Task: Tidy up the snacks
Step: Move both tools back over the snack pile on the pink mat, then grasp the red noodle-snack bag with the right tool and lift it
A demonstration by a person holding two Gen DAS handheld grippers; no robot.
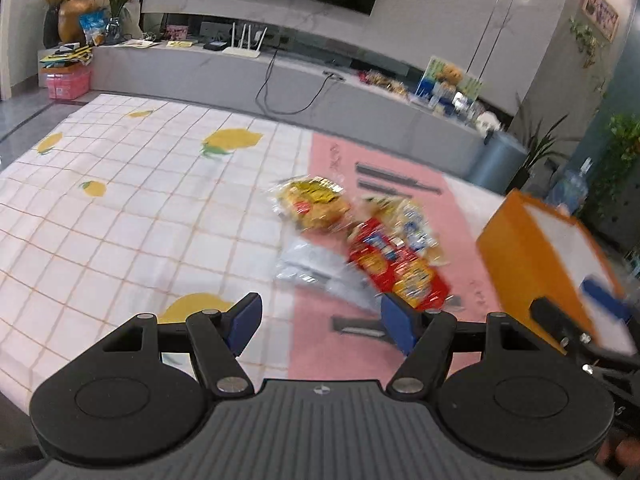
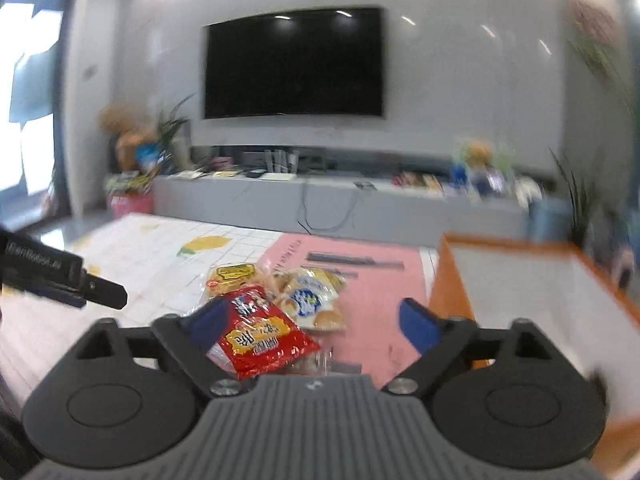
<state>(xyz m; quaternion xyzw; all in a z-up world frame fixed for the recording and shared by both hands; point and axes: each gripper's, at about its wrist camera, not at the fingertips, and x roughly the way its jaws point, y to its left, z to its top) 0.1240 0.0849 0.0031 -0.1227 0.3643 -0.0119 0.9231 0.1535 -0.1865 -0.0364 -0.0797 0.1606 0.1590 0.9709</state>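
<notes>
Here a table under a lemon-print cloth (image 1: pixel 120 200) and a pink mat (image 2: pixel 372 280) is shown, with an orange box (image 2: pixel 532 280) just right of the right tongs (image 2: pixel 312 320). A heap of snack packs lies ahead of both tongs. The red pack (image 2: pixel 260 332) is seen between the right tongs' spread jaws, touching the left pad or just beside it; a pinch is not shown. A blue-and-white pack (image 2: pixel 312 296) and a yellow pack (image 2: pixel 234 274) lie just beyond it. The left tongs (image 1: pixel 320 324) are held spread and empty, with the heap ahead and to their right.

The step in hand is judged to be the pick-up of the red pack. Closing on it, then a carry rightward into the box, is called for next.

Large yellow characters are printed on the red pack; blur prevents reading.
</notes>
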